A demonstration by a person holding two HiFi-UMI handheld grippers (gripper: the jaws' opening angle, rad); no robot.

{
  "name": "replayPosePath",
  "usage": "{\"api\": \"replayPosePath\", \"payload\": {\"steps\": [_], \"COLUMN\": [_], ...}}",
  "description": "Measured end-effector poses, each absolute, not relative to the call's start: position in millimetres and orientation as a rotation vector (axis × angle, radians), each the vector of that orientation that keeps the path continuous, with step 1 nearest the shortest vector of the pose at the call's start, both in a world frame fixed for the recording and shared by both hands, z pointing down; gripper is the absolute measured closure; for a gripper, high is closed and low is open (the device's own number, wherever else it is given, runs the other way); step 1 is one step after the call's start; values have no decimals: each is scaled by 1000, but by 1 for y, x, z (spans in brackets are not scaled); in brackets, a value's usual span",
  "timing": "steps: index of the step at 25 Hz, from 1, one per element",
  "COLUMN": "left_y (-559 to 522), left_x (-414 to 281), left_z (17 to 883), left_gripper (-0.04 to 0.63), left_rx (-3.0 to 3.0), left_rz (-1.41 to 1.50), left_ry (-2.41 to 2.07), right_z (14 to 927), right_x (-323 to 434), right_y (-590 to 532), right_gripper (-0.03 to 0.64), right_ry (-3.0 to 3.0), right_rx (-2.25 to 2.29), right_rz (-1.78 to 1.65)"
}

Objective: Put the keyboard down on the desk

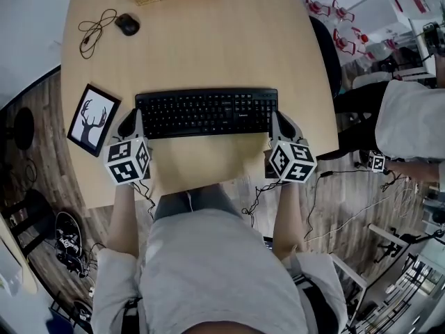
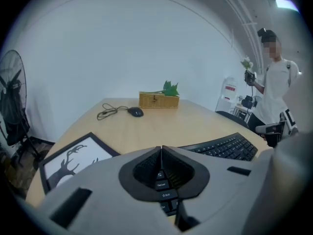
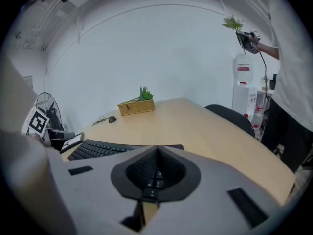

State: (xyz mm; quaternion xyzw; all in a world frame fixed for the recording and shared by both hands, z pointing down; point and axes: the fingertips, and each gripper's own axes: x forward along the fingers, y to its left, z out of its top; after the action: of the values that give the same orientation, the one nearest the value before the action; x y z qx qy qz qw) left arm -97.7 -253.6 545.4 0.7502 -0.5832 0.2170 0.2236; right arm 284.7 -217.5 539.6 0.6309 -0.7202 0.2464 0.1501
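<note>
The keyboard [image 1: 206, 113] lies flat on the desk [image 1: 208, 47], near edge. My left gripper [image 2: 161, 150] and right gripper [image 3: 156, 152] sit over its left and right ends, jaws closed together. Expect it to be light, rigid, slick plastic; I would grip both end edges and keep it level.

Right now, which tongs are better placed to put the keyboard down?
Neither alone: on the keyboard, left tongs sit shut at the left end, right tongs at the right. Use both.
</note>
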Motion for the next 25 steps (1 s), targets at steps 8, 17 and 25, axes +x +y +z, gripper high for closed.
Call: {"api": "replayPosePath", "payload": {"steps": [8, 17, 25], "left_y": [-235, -200, -160], "left_x": [-99, -110, -127], "left_z": [481, 409, 360], "left_gripper": [586, 586, 584], "left_rx": [2272, 2444, 2529], "left_rz": [452, 324, 214], "left_ry": [-1607, -1611, -1619], "right_z": [486, 430, 382], "right_x": [248, 216, 195], "right_y": [-190, -143, -96], "right_gripper": [604, 603, 603], "right_ry": [-2194, -2240, -2240], "right_rx": [1857, 1945, 2050], "right_rz": [600, 479, 354]}}
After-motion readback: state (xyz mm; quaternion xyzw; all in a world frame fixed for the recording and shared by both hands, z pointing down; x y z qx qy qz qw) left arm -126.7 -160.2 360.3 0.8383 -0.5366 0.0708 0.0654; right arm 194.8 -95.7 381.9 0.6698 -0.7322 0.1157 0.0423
